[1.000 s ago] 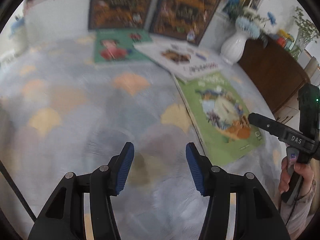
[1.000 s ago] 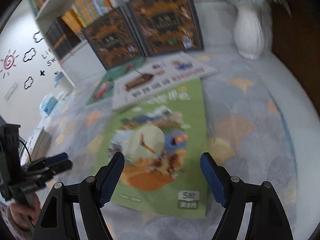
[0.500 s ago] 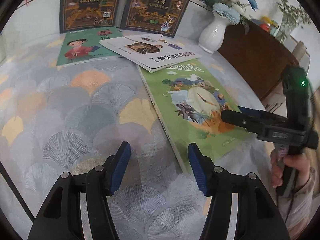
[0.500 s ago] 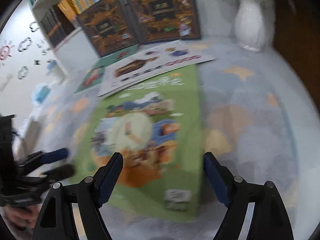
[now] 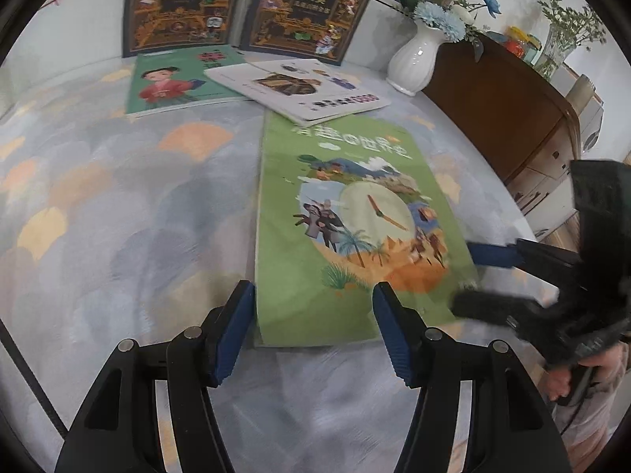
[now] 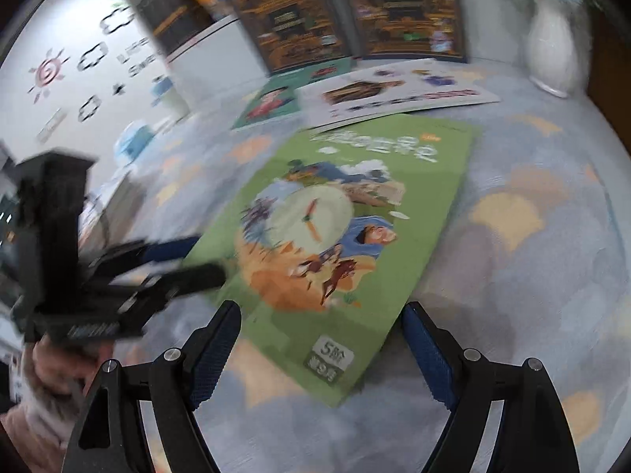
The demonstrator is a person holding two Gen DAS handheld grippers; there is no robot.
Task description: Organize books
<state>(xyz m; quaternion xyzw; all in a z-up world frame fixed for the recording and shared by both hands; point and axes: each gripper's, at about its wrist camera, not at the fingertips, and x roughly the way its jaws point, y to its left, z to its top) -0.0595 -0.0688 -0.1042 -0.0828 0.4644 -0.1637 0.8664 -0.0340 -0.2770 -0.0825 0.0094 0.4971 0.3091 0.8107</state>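
We count five books. Two dark ornate books (image 5: 185, 6) (image 5: 311, 8) stand upright side by side at the top of the left wrist view, against a white wall. Three lie flat on the patterned cloth (image 5: 118, 216): a teal book with a girl in red (image 5: 173, 79) at upper left, a white book (image 5: 299, 90) overlapping its right edge, and a green clock book (image 5: 355, 228) in the centre, its far edge tucked under the white one. One white vase (image 5: 418, 55) of blue and white flowers stands at upper right, beside one brown cabinet (image 5: 512, 118).

There are two grippers. The left gripper (image 5: 311, 327) is at the bottom of its own view, its jaws opening around the near left corner of the green clock book; the blue pads (image 5: 236, 331) stand apart from the cover, nothing clenched. The right gripper (image 6: 319, 351) is released too, spread wide over the book's near right corner without pressing it. A hand (image 6: 59, 358) holds the left gripper at the lower left of the right wrist view.

Compared with a second ago, the left gripper's view has swung so the green book now sits between its fingers instead of off to the right, and the right gripper shows much closer to the book's right edge.
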